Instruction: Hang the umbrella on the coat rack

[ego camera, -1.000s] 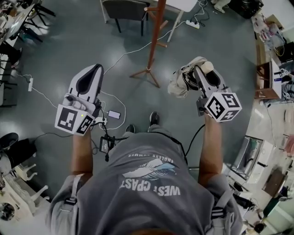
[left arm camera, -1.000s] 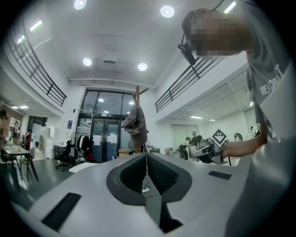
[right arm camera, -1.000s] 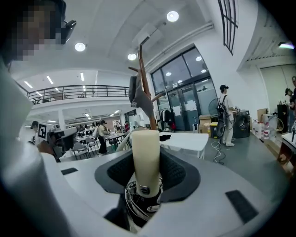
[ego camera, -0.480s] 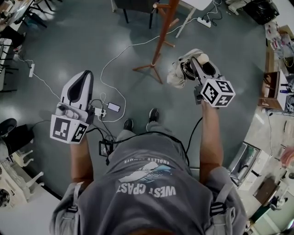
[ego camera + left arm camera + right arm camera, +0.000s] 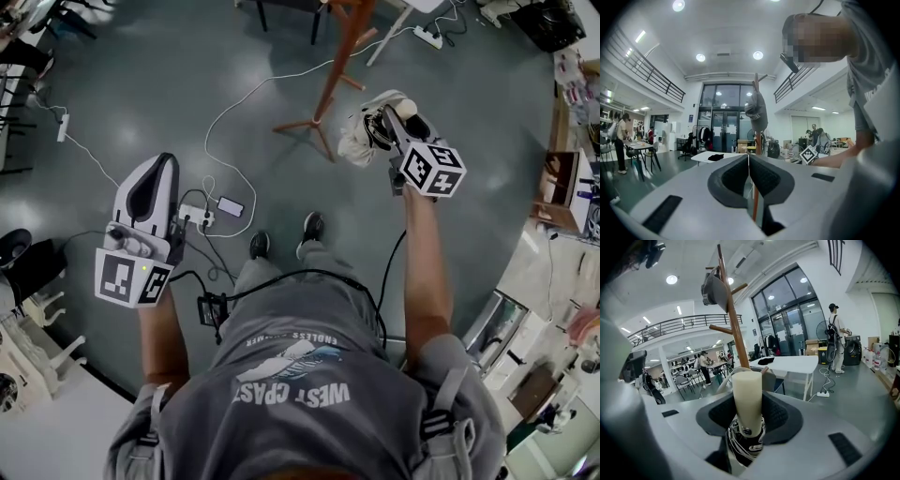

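Left gripper [image 5: 157, 172] is held out low at the left of the head view, over the grey floor [image 5: 141, 84]; in its own view [image 5: 748, 165] the jaws are seen pressed together with nothing between them. Just right of it on the floor a white power strip [image 5: 192, 216] and a phone [image 5: 230, 206] are noted, with a white cable [image 5: 244, 98] running up from them towards the top of the view. The person's two shoes [image 5: 312, 225] are seen near the middle. The coat rack [image 5: 336, 61], a red-brown wooden pole on spread feet, stands ahead of the shoes; in the left gripper view [image 5: 756, 140] it is seen straight beyond the jaws with a grey cap [image 5: 757, 110] hung on it, and in the right gripper view [image 5: 732, 322] the same cap [image 5: 715, 289] is seen at its upper pegs. The umbrella [image 5: 361, 141], folded, is carried just right of the pole, apart from it. Right gripper [image 5: 397, 120] is clamped on the umbrella's cream handle [image 5: 747, 394], which stands upright between the jaws [image 5: 747, 420], the bundled fabric being below it
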### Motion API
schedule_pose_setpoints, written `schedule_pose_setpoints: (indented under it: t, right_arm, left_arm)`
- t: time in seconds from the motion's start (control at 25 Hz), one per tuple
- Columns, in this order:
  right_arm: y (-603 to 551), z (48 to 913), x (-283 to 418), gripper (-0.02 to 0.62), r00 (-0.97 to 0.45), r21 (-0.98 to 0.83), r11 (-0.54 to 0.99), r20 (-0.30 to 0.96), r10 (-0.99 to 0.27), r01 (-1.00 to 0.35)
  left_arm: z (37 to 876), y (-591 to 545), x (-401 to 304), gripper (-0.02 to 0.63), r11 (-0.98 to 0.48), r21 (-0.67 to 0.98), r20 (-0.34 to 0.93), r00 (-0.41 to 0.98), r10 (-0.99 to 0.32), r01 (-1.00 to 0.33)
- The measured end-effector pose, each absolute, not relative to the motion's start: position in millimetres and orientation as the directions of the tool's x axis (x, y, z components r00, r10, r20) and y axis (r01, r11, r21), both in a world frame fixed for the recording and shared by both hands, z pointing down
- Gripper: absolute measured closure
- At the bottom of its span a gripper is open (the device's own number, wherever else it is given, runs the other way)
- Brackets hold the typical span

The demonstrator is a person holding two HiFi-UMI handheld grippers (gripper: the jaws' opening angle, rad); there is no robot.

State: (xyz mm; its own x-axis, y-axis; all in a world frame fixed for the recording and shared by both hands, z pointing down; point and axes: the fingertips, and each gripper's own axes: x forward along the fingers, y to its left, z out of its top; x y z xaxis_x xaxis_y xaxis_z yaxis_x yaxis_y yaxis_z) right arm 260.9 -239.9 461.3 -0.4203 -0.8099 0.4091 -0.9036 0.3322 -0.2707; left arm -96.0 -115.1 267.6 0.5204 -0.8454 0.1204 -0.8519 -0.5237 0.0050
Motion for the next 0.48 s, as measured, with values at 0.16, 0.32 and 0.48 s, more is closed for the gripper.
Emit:
schedule_pose_setpoints:
  t: [0.16,0.32,0.48]
  right_arm:
    - [-252.3,491.1,258.9,0.42,-0.413,-0.274,0.319,0.438,-0.799,-0.907]
    - [-266.0,517.7,256.1,0.42,-0.401,-0.264,0.309,0.46,-0.792,-0.914]
    - [-275.1,544.7,258.2,0.42,-0.39,-0.259,0.297,0.484,-0.783,-0.919]
  left_arm:
    - [277.7,-111.2,-102.5,0.584,-0.51,0.007,0.149,0.505,-0.85,-0.86]
    - [285.2,-109.6,-112.5,0.584,-0.489,0.011,0.167,0.484,-0.859,-0.872]
    - [294.3,-106.7,-115.4,0.584,-0.478,0.01,0.188,0.471,-0.862,-0.878]
